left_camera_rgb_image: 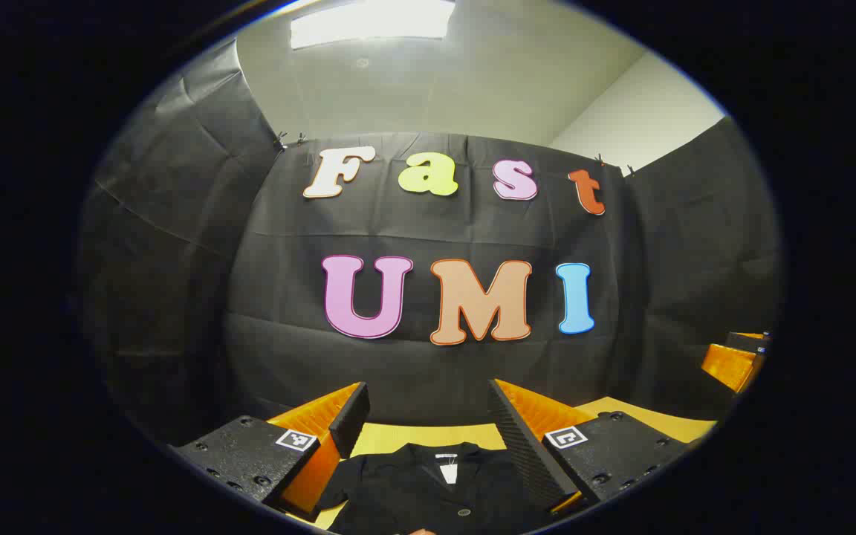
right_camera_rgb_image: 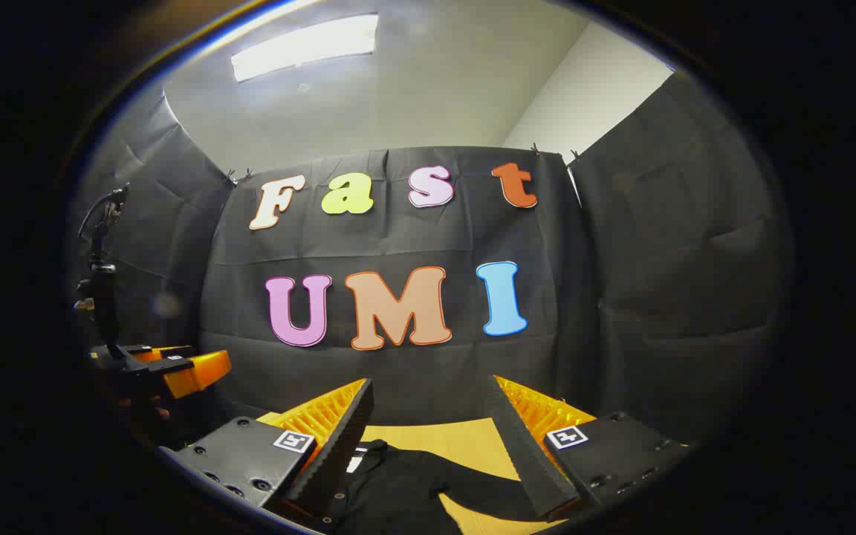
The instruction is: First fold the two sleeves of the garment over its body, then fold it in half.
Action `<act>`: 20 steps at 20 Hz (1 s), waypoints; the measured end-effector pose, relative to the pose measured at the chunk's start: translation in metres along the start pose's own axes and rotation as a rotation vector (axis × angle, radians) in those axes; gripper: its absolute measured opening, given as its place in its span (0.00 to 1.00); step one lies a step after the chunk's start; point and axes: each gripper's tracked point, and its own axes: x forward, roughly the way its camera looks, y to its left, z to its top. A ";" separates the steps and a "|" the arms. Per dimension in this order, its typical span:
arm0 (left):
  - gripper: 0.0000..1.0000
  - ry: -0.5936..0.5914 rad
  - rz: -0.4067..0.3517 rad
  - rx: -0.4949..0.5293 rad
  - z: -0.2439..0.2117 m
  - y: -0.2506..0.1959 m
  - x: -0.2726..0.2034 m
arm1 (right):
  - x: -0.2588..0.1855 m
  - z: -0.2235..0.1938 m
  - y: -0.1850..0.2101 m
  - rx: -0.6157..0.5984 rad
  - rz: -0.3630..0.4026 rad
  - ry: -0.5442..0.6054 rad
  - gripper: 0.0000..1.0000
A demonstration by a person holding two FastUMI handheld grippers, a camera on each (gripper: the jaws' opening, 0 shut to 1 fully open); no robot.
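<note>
- A black cloth wall (left_camera_rgb_image: 428,371) hangs across the back of the booth, creased in broad horizontal folds
- More black cloth panels (right_camera_rgb_image: 681,245) close in the sides, meeting the back panel at the corners
- Small metal clips (left_camera_rgb_image: 280,140) pinch the cloth along its top edge
- Above the cloth rises a plain white room wall (right_camera_rgb_image: 584,104) and a pale ceiling (left_camera_rgb_image: 472,74)
- A long rectangular ceiling light panel (right_camera_rgb_image: 305,46) glows bright white overhead
- A yellow-tan wooden table (right_camera_rgb_image: 458,438) runs up to the foot of the back cloth
</note>
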 end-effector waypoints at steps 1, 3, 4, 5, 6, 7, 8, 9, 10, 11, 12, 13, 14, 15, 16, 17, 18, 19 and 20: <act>0.95 -0.002 -0.002 -0.006 0.000 0.000 -0.001 | -0.002 0.001 0.002 0.001 0.007 -0.007 0.97; 0.98 0.000 -0.001 -0.018 -0.004 0.000 -0.003 | -0.003 0.005 0.001 -0.019 0.003 -0.025 0.97; 0.98 0.005 0.000 -0.021 -0.006 0.000 -0.003 | -0.003 0.004 0.002 -0.028 0.004 -0.028 0.97; 0.98 0.008 0.001 -0.023 -0.007 0.001 -0.003 | -0.003 0.004 0.004 -0.031 0.008 -0.027 0.97; 0.98 0.009 0.000 -0.024 -0.008 0.002 -0.004 | -0.002 0.004 0.006 -0.028 0.015 -0.027 0.97; 0.98 0.009 0.002 -0.023 -0.008 0.004 -0.006 | -0.002 0.005 0.007 -0.024 0.017 -0.029 0.97; 0.95 0.008 0.002 -0.022 -0.008 0.004 -0.006 | -0.002 0.007 0.008 -0.020 0.017 -0.032 0.97; 0.95 0.008 0.005 -0.023 -0.009 0.006 -0.007 | -0.002 0.008 0.008 -0.020 0.018 -0.035 0.97; 0.98 0.005 0.006 -0.025 -0.007 0.007 -0.006 | -0.003 0.007 0.008 -0.023 0.017 -0.036 0.97; 0.98 0.003 0.009 -0.027 -0.007 0.007 -0.007 | -0.001 0.007 0.009 -0.026 0.018 -0.035 0.97; 0.98 0.002 0.011 -0.028 -0.007 0.009 -0.006 | -0.001 0.007 0.009 -0.029 0.018 -0.035 0.97; 0.95 0.001 0.013 -0.028 -0.007 0.009 -0.006 | -0.001 0.006 0.008 -0.031 0.019 -0.034 0.97; 0.98 0.001 0.013 -0.027 -0.007 0.009 -0.007 | -0.001 0.007 0.008 -0.028 0.023 -0.034 0.97; 0.98 0.001 0.014 -0.025 -0.007 0.008 -0.005 | -0.002 0.008 0.008 -0.019 0.025 -0.036 0.97; 0.98 -0.002 0.012 -0.025 -0.005 0.008 -0.006 | 0.000 0.008 0.008 -0.009 0.023 -0.035 0.97; 0.98 -0.005 0.010 -0.025 -0.004 0.007 -0.006 | 0.000 0.009 0.006 -0.001 0.019 -0.035 0.97; 0.98 -0.010 0.008 -0.023 -0.003 0.007 -0.005 | 0.002 0.009 0.003 0.003 0.015 -0.035 0.97; 0.98 -0.016 0.011 -0.022 -0.001 0.007 -0.005 | 0.003 0.009 0.002 0.003 0.016 -0.033 0.97; 0.95 -0.021 0.016 -0.023 -0.001 0.009 -0.005 | 0.003 0.010 0.003 -0.001 0.016 -0.033 0.97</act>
